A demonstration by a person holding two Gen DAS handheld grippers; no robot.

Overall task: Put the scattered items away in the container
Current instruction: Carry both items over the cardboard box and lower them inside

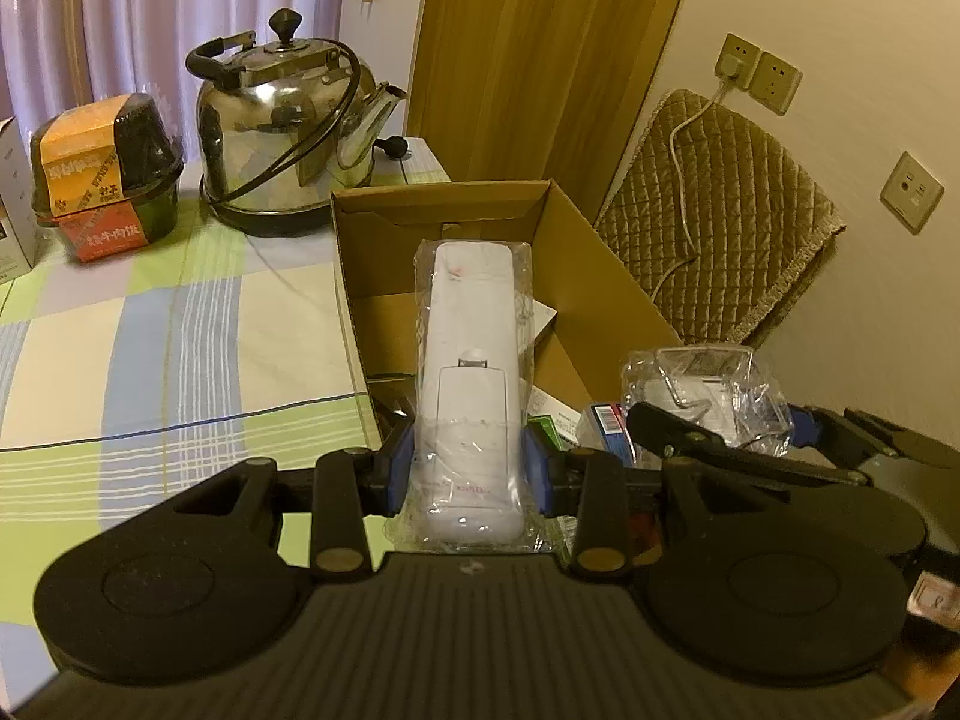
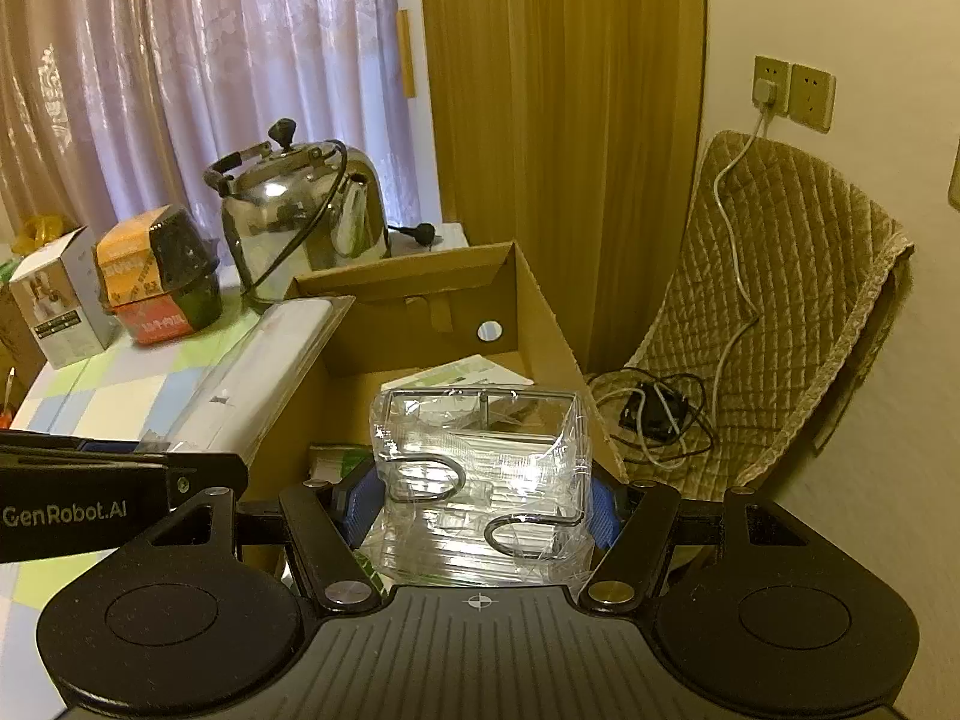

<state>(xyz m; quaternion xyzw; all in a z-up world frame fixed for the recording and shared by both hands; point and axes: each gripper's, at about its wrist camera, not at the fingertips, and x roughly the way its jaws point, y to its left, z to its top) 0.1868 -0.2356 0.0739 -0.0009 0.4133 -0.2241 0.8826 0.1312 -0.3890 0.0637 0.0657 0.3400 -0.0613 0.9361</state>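
Cardboard: an open brown box (image 1: 600,276) sits at the tabletop's right edge, in front of the steel kettle (image 1: 288,138); this is the container.
Left gripper (image 1: 471,468): its blue pads are clamped on the lower end of a white remote control (image 1: 471,348) sealed in a clear bag, which points forward over the box's near wall.
Right gripper (image 2: 480,507): closed on a clear-wrapped bundle with wire hooks (image 2: 480,468), held over the near end of the box.
Already inside: some printed papers (image 2: 474,369) lie on the box floor, and small packets (image 1: 606,423) show near its front, though I cannot tell exactly what they are.
Step in hand: by my reading, both items are lifted and at the box, so this is the placing stage, not the picking stage.
Next move, left: it looks as if the remote needs carrying a little further forward and down past the near wall, then tipping flat before the pads part, since it is long compared with the free floor.
Next move, right: the bundle seems to want lowering beside the papers and releasing low.
Care: the two grippers are close side by side, so one at a time looks safer.
Left alone: the kettle, the food tub (image 1: 108,174) and the small carton (image 2: 60,306) at the far edge of the checked tablecloth (image 1: 180,330).
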